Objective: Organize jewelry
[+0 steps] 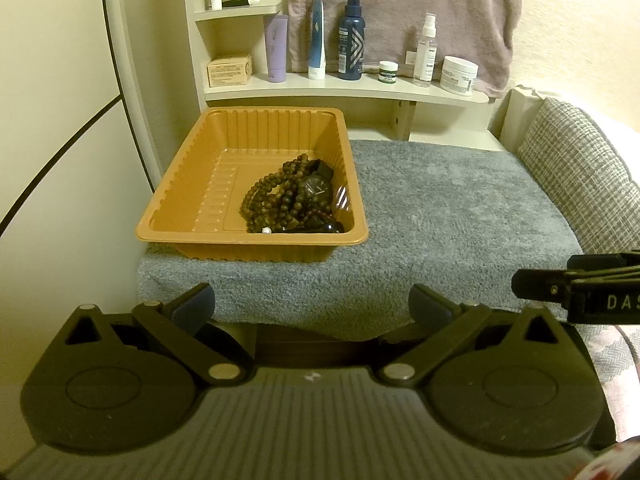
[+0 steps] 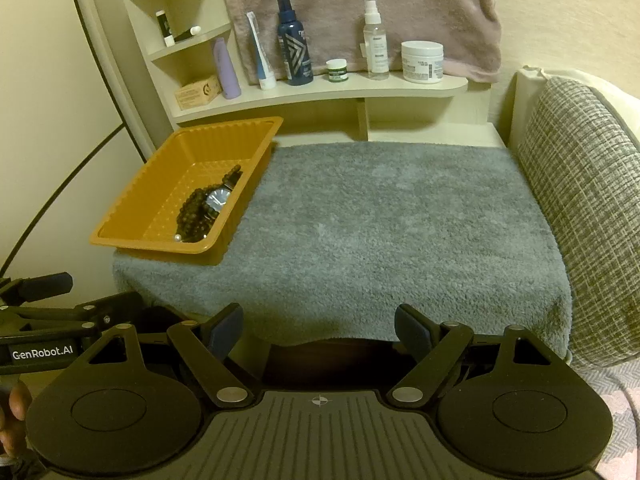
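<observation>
An orange plastic tray (image 1: 192, 184) stands at the left end of a grey towel (image 1: 440, 208). In its right part lie brown bead strands (image 1: 276, 196) and a dark watch (image 1: 318, 192). The tray (image 2: 160, 184), beads (image 2: 192, 212) and watch (image 2: 218, 200) also show in the right wrist view. My left gripper (image 1: 312, 304) is open and empty, held back from the towel's front edge. My right gripper (image 2: 318, 326) is open and empty at the same edge. The right gripper's side shows at the right in the left wrist view (image 1: 576, 288).
A curved shelf (image 1: 344, 90) behind the towel holds several bottles, tubes and jars. A pink towel (image 1: 400, 8) hangs on the wall. A woven grey cushion (image 2: 588, 200) borders the towel on the right. A white rounded panel (image 1: 132, 80) stands left of the tray.
</observation>
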